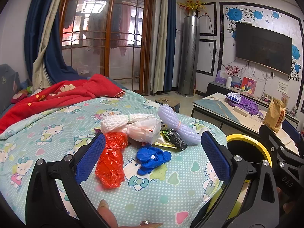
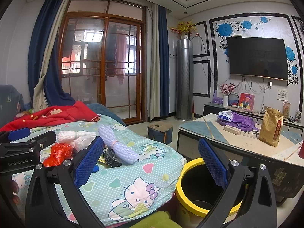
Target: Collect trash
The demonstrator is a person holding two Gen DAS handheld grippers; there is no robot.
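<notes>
Trash lies in a heap on the patterned bedspread (image 1: 47,125): a crumpled red plastic bag (image 1: 111,163), a blue glove (image 1: 151,157), a white plastic bag (image 1: 144,131), white foam netting (image 1: 117,122), a lilac foam-net bundle (image 1: 175,124) and a black wrapper (image 1: 175,138). My left gripper (image 1: 153,157) hovers open just short of the heap, its jaws framing the red bag and the glove. My right gripper (image 2: 152,163) is open over the bed's corner, beside a yellow-rimmed bin (image 2: 191,195) standing on the floor to the right. The lilac bundle (image 2: 118,144) and red bag (image 2: 57,153) also show in the right wrist view.
A red blanket (image 1: 62,95) is bunched at the far end of the bed. A low table (image 2: 245,140) to the right carries a brown paper bag (image 2: 270,127), a purple bag (image 2: 241,120) and a power strip. A small stool (image 2: 160,131) stands on the floor beyond the bed.
</notes>
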